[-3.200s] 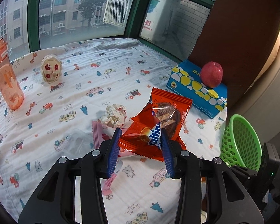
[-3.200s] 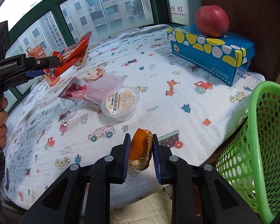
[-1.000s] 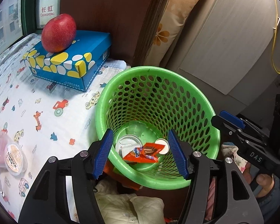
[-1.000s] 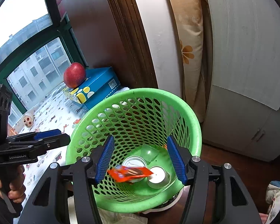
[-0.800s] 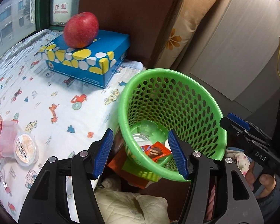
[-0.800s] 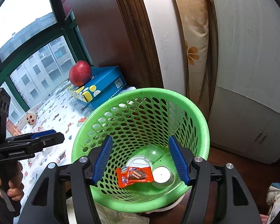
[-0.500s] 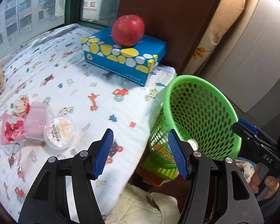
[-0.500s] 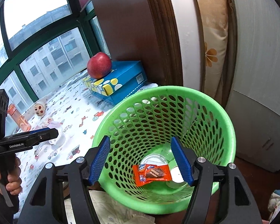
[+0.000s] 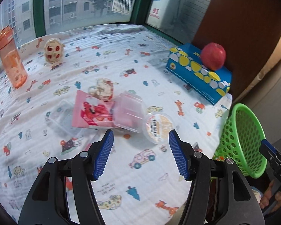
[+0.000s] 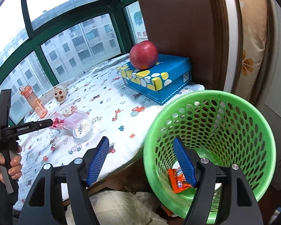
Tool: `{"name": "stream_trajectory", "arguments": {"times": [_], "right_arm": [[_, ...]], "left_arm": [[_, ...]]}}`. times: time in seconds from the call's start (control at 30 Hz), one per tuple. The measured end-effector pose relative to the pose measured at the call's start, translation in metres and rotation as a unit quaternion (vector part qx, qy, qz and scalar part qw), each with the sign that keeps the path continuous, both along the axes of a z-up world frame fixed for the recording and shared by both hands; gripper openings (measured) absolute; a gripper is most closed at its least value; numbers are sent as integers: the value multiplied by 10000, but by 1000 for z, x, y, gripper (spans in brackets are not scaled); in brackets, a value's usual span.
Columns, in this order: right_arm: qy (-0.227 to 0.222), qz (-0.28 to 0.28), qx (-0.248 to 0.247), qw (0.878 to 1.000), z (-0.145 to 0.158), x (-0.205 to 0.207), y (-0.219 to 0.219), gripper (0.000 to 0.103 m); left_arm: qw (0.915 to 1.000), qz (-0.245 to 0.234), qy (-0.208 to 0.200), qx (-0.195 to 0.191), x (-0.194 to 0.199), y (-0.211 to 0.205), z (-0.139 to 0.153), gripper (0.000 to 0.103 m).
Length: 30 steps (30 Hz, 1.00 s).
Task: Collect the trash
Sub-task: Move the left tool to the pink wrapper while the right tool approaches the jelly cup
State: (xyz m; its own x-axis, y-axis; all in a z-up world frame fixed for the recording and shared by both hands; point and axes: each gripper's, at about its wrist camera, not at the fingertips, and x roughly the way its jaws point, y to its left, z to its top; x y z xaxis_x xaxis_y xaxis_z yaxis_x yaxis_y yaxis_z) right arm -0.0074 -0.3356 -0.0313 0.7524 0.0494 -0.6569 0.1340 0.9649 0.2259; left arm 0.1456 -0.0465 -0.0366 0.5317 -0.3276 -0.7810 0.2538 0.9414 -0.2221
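My left gripper (image 9: pixel 139 152) is open and empty, above the printed cloth just short of a trash pile: a pink wrapper (image 9: pixel 91 115), a clear pink lidded box (image 9: pixel 128 111), a sealed round cup (image 9: pixel 158 127), a clear tray (image 9: pixel 62 119) and a crumpled wrapper (image 9: pixel 103 89). My right gripper (image 10: pixel 141 161) is open and empty at the rim of the green basket (image 10: pixel 239 108), which holds the orange snack wrapper (image 10: pixel 178 181). The basket also shows in the left wrist view (image 9: pixel 252 129). The left gripper (image 10: pixel 46 124) shows in the right wrist view, by the cup (image 10: pixel 82 128).
A red apple (image 9: pixel 213 58) sits on a blue spotted box (image 9: pixel 194 75) at the back right. An orange bottle (image 9: pixel 9 58) and a small round toy (image 9: pixel 52 51) stand at the back left by the window. The table (image 9: pixel 121 178) edge borders the basket.
Both grippers have let go of their trash into the basket and stand open. My left gripper has swung back from the basket to the table pile. The right has drawn back a little.
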Motion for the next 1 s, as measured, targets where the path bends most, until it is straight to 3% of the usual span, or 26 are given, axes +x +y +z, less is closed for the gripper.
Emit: {"name": "stream_trajectory", "arguments": {"times": [0.37,0.73,1.0], "right_arm": [[188,618,-62,9979,-11,38,53,72],[350,1036,-101,9940,-24,72,84,72],[449,1351,2,9898,-31,100,109,73]], "left_arm": [[9980,573,247,-116,42,60,-17,61],[9972,461,562,-189,73,61,-39,60],[9969,289,648,-339,79,57,-46,43]]}}
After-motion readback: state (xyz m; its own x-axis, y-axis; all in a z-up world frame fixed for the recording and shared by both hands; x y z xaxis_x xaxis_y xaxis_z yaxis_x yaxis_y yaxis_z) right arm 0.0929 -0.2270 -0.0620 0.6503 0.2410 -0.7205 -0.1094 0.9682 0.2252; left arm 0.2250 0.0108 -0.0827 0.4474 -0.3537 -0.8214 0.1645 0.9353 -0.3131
